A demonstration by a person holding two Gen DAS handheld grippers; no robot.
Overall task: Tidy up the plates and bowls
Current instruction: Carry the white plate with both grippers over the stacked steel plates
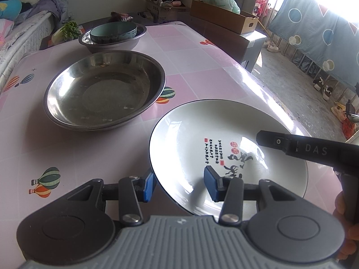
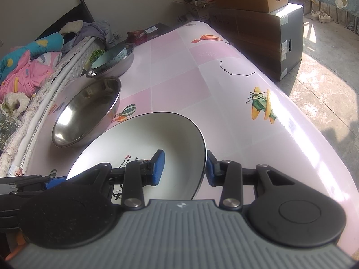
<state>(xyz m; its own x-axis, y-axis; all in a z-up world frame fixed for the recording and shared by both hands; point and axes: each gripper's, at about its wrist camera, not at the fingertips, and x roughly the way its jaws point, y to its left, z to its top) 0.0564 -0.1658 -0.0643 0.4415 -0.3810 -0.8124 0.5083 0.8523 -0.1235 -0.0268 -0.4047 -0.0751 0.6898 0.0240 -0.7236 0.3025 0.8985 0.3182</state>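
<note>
White plate [image 1: 224, 134] rim-up, calligraphy twd grippers.

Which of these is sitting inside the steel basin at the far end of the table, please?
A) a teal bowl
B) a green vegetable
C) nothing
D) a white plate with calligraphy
A: the left wrist view shows a teal bowl nested inside the far steel basin, while the white plate lies nearer, between both grippers' open jaws.

White calligraphy plate [image 1: 226, 148] on table; steel basin [image 1: 104, 90] beside; teal bowl [image 1: 113, 32] nested in far basin [image 1: 134, 36].
</note>
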